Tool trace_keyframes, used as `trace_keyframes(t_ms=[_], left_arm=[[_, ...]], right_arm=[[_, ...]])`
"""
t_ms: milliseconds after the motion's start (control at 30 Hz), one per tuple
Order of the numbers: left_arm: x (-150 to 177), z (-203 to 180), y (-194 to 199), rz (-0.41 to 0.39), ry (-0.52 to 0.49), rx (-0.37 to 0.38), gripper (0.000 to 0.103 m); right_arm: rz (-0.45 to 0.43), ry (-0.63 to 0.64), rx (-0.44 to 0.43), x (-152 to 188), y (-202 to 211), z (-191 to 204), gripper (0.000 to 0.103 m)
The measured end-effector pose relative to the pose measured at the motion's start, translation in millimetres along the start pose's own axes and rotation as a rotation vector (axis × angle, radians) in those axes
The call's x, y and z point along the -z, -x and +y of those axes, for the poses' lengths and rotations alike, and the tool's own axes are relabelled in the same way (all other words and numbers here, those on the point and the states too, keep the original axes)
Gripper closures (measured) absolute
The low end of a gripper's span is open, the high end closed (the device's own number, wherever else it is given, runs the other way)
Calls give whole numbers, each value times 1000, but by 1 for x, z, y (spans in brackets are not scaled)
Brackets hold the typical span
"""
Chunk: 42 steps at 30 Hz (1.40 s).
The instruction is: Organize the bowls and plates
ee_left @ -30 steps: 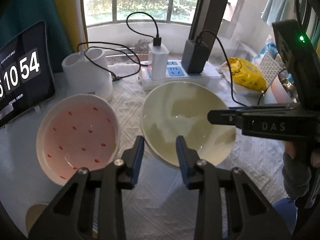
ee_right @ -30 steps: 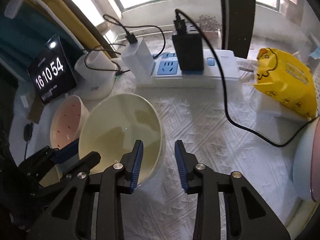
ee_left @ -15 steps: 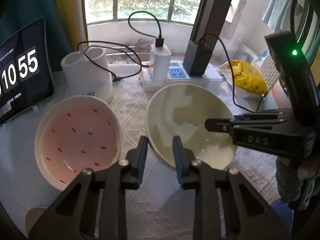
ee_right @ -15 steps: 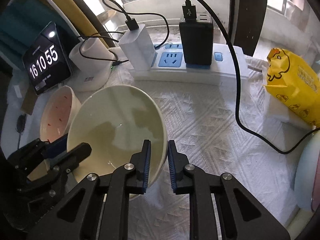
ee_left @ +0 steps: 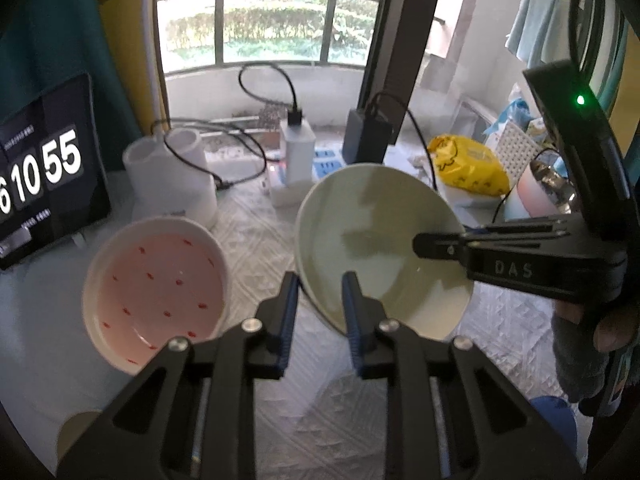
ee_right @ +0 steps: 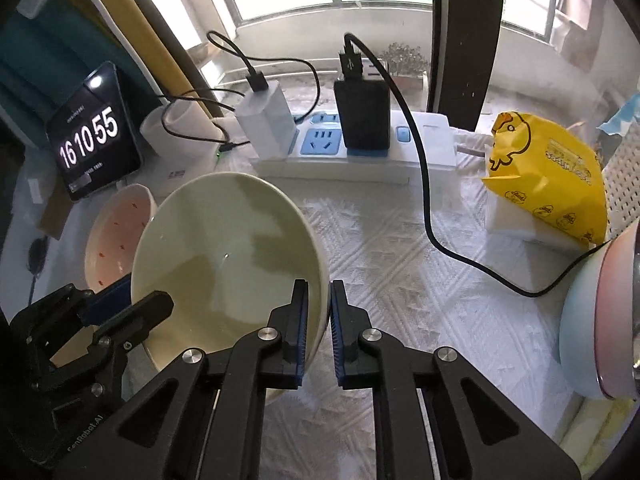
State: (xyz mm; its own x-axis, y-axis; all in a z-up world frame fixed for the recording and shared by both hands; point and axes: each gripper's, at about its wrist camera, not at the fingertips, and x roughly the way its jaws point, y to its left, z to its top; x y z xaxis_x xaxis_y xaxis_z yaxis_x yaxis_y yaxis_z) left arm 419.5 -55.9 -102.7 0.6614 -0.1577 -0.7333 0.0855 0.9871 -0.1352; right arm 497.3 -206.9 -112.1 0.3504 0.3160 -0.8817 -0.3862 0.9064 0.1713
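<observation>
A pale green bowl is lifted and tilted above the white cloth; it also shows in the right wrist view. My right gripper is shut on its right rim. My left gripper has its jaws either side of the bowl's left rim, with a gap still visible between them. A pink bowl with red specks sits on the table left of the green bowl, seen too in the right wrist view.
A power strip with chargers and cables lies behind the bowls. A white cup holder and a tablet clock stand at the back left. A yellow packet and a pink-blue dish are at the right.
Both grippers have closed in on the green bowl's rims. The right one clamped the rim, and the bowl rose and tilted up off the cloth.
</observation>
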Motion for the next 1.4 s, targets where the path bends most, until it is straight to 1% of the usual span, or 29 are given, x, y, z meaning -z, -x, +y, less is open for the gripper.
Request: trace_keyframes(t_ms=[167, 633, 1067, 1400], left_arm=[[-2, 1, 16, -27, 3, 6, 80], [0, -2, 55, -78, 0, 33, 80], [11, -6, 93, -120, -4, 54, 80], [23, -10, 112, -128, -6, 67, 80]], right_arm=[[-32, 3, 0, 1, 14, 9, 91], [-79, 6, 18, 12, 52, 23, 91], [-120, 17, 30, 33, 86, 39, 91], [-138, 14, 32, 51, 104, 46, 91]])
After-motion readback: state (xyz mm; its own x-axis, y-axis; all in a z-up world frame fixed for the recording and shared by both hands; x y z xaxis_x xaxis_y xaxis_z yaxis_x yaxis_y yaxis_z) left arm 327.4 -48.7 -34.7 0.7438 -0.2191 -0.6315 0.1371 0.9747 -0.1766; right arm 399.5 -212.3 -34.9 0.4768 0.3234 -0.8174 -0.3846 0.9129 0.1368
